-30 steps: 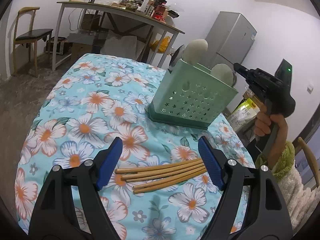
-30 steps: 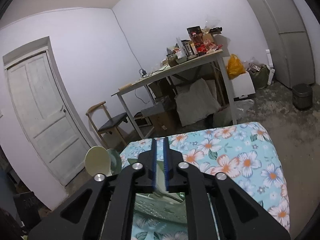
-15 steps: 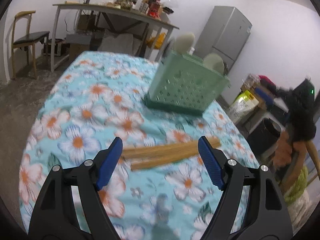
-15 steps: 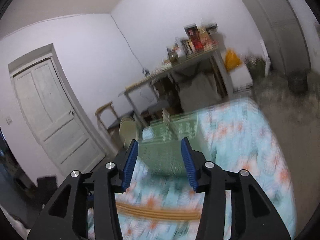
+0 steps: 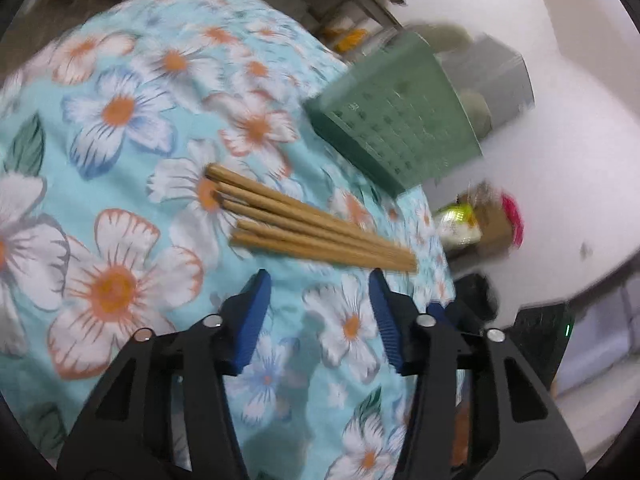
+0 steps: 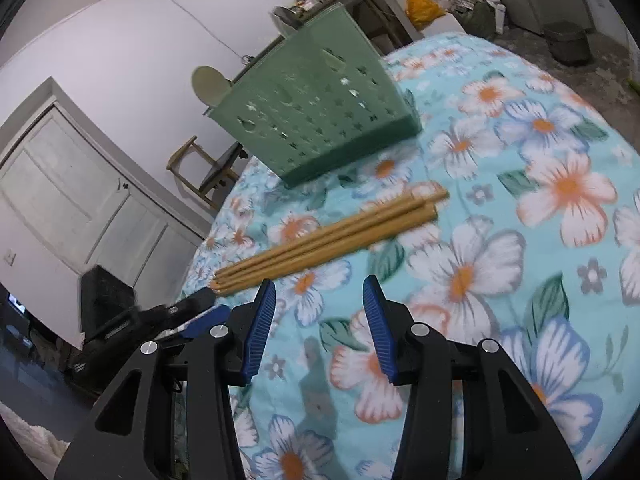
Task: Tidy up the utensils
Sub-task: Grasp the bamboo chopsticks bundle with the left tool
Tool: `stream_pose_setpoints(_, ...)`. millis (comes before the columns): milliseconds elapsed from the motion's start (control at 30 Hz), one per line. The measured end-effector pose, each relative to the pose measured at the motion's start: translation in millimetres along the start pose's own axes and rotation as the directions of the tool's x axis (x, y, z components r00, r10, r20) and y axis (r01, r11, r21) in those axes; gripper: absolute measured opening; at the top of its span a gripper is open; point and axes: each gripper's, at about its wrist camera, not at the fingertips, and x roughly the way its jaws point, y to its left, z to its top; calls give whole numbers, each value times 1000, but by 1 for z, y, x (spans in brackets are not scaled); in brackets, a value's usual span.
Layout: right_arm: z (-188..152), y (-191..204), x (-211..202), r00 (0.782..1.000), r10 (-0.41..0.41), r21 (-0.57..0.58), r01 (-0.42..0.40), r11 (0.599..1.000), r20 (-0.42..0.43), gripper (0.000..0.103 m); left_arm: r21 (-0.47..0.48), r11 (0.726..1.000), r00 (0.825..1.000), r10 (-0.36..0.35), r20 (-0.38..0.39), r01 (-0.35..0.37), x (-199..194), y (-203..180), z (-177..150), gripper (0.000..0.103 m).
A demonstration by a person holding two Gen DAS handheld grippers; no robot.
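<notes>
Chopsticks (image 5: 308, 224) bundled flat on floral tabletop (image 5: 116, 128), near its edge, green basket (image 6: 320, 100) beyond. Left tool (image 5: 316, 312) angled down just short of them, jaws closing on nothing. Right tool (image 6: 318, 316) likewise, spread, empty.

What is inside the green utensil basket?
Pale spoon heads stick up above the green basket. Its walls hide their handles and anything else inside.

I am viewing a surface (image 6: 520, 240) wearing turquoise cloth patterned with white-and-orange flowers; tan wooden chopsticks (image 6: 332, 236); a sage-green basket (image 6: 320, 112) showing star-shaped perforations; and black grippers bearing ribbed blue fingers (image 6: 262, 320).
</notes>
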Motion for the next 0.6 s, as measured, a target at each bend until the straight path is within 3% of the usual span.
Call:
stream_pose_setpoints(133,3,0,-1,1000,9,6,-10,1000,17,45,-135,991,999,3,36,2,4,18,6,25)
stream_pose_setpoints(167,3,0,0,1000,9,13,-9,1000,17,45,-173,985,999,5,42,2,5,23,7,17)
stream_pose_setpoints(267,0,-10,-3,1000,10,45,-11,999,16,45,-254,967,998,-3,55,17,6,35,10,8)
stream_pose_setpoints(367,-2,-17,-6,1000,13,69,-14,997,15,45,-298,954,998,-15,61,33,6,39,9,7)
stream_pose_setpoints(600,-3,-17,-5,999,28,80,-29,996,16,45,-461,880,992,-78,98,115,4,51,9,12)
